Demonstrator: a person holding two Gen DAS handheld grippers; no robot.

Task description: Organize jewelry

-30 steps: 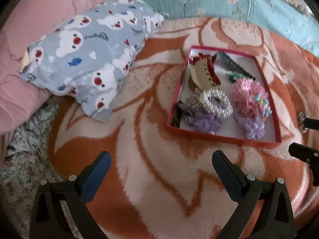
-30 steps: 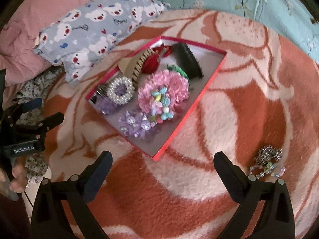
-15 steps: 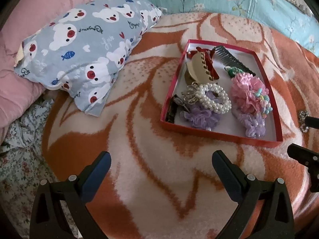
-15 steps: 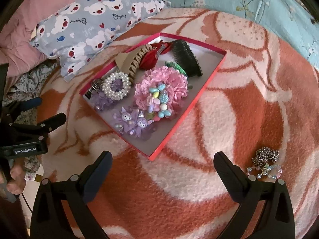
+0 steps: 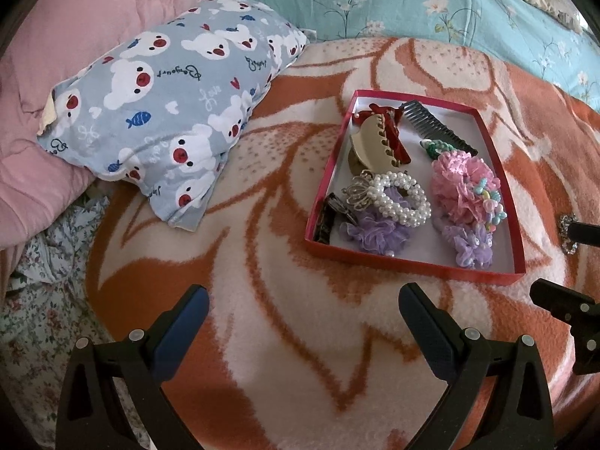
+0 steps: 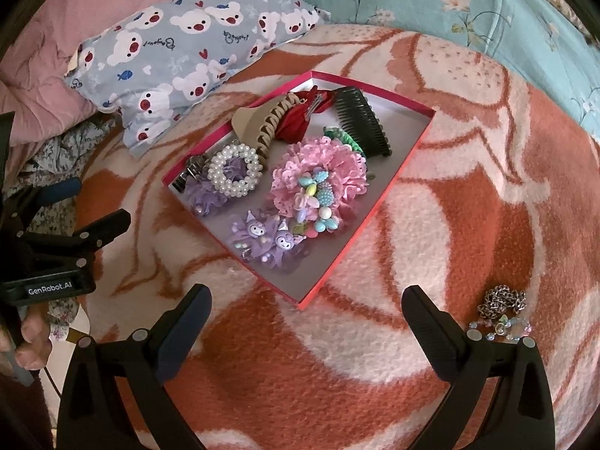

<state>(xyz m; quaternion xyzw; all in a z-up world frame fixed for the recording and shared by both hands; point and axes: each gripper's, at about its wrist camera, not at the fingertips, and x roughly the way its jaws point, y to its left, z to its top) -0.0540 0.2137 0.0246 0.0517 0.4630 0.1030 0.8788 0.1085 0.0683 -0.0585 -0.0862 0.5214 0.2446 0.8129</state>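
A red shallow box (image 5: 326, 183) (image 6: 405, 165) lies on the orange and white blanket. It holds a pearl bracelet (image 5: 403, 197) (image 6: 234, 170), a beige claw clip (image 5: 369, 144), a dark comb (image 6: 362, 122), a pink flower scrunchie (image 6: 318, 174) and purple hair ties (image 6: 262, 240). A metal chain with a bead bracelet (image 6: 502, 313) lies on the blanket right of the box. My left gripper (image 5: 303, 322) is open and empty, in front of the box. My right gripper (image 6: 305, 322) is open and empty, the chain just right of its right finger.
A blue bear-print pillow (image 5: 161, 112) lies left of the box, with a pink quilt (image 5: 56, 37) behind it. A teal floral cover (image 5: 431, 3) runs along the back. The blanket drops off at the left onto flowered cloth (image 5: 33, 300).
Both grippers have pulled back and up a little, so the box and pillow sit lower and smaller in the views. Both stay open. Nothing in the box has moved.
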